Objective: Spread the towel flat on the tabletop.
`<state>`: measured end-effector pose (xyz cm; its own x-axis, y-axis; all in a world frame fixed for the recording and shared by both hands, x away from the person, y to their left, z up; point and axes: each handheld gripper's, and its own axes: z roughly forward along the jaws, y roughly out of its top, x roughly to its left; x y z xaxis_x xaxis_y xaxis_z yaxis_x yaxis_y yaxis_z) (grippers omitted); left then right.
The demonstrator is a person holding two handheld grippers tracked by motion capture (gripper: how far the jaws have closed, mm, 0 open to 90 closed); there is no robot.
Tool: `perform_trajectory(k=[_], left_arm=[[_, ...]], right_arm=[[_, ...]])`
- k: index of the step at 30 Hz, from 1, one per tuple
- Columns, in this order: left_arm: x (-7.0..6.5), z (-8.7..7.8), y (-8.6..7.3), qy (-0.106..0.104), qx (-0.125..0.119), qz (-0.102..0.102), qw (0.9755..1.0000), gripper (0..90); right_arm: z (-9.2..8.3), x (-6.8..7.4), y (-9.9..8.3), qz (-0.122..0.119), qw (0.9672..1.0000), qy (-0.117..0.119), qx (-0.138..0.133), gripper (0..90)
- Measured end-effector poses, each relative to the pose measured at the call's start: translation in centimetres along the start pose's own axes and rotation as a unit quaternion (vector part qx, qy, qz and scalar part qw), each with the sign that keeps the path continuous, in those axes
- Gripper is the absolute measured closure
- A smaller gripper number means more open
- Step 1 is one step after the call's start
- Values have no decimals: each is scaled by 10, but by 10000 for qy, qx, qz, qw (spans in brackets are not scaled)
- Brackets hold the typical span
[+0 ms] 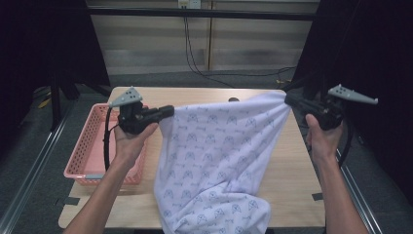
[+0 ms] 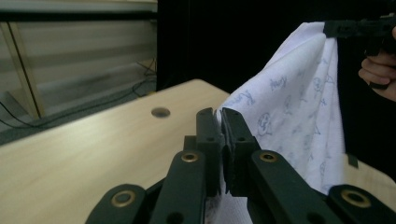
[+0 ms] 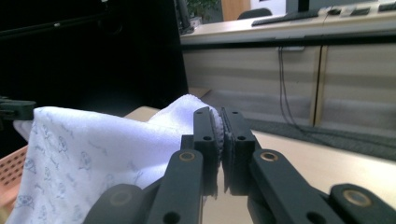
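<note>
Above the table (image 1: 297, 161), a white blue-printed cloth (image 1: 219, 156) hangs spread.

Both forearms reach up from below, hands well apart; the left tongs (image 1: 168, 111) and right tongs (image 1: 288, 99) point toward each other, jaws clamped tight

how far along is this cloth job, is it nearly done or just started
Early on, it looks. Done: the left tongs and right tongs are each shut on a top corner of the white printed cloth, and it is spread between them above the table. In hand: the cloth hangs, its lower end bunched at the near edge. Left: no fold is made yet, and the pink basket holds no cloth.
</note>
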<state>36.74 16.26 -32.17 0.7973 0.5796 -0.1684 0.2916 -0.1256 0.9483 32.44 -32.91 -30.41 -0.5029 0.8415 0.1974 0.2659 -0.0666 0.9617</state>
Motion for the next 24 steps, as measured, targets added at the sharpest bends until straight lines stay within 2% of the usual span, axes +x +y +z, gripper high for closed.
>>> perform_trajectory(k=[2, 3, 4, 5, 6, 7, 8, 10, 12, 16, 17, 20, 21, 22, 23, 24], left_arm=[[8, 13, 7, 135, 128, -109, 9998, 857], [12, 19, 7, 162, 226, -178, 9995, 820], [16, 26, 5, 235, 398, -292, 9985, 722], [19, 31, 2, 345, 492, -310, 9977, 656], [21, 32, -2, 294, 507, -371, 9976, 646], [20, 32, -6, 147, 461, -469, 9977, 633], [17, 32, -9, 113, 473, -391, 9980, 626], [10, 30, -15, -49, 480, -364, 9982, 616], [3, 28, -20, -166, 468, -330, 9982, 614], [-21, 26, -34, -382, 558, -135, 9976, 635], [-29, 26, -40, -552, 595, -182, 9965, 636], [-48, 21, -55, -804, 751, 34, 9939, 659], [-52, 18, -62, -868, 733, -57, 9935, 669], [-55, 16, -70, -1000, 795, -141, 9917, 682], [-61, 14, -81, -957, 968, -33, 9907, 697], [-63, 12, -88, -959, 1060, -48, 9897, 701]], right_arm=[[10, -5, 12, -57, 9999, -109, 3, 856], [16, -8, 14, -35, 9999, -109, 39, 848], [22, -11, 14, -42, 9998, -138, 169, 800], [30, -15, 10, -109, 9984, -359, 424, 700], [36, -19, 4, -104, 9965, -530, 641, 634], [40, -22, -3, -64, 9950, -556, 824, 609], [39, -26, -13, -22, 9949, -542, 855, 596], [36, -28, -27, 112, 9957, -390, 839, 595], [32, -26, -43, 131, 9949, -359, 936, 589], [22, -13, -71, 188, 9941, -21, 1066, 589], [19, -8, -77, 182, 9935, 69, 1120, 589], [9, 6, -99, 176, 9915, 338, 1244, 573], [4, 12, -106, 193, 9909, 383, 1276, 567], [0, 16, -114, 236, 9893, 459, 1361, 560], [-4, 20, -122, 224, 9877, 502, 1461, 557], [-9, 24, -134, 264, 9863, 546, 1532, 545]])
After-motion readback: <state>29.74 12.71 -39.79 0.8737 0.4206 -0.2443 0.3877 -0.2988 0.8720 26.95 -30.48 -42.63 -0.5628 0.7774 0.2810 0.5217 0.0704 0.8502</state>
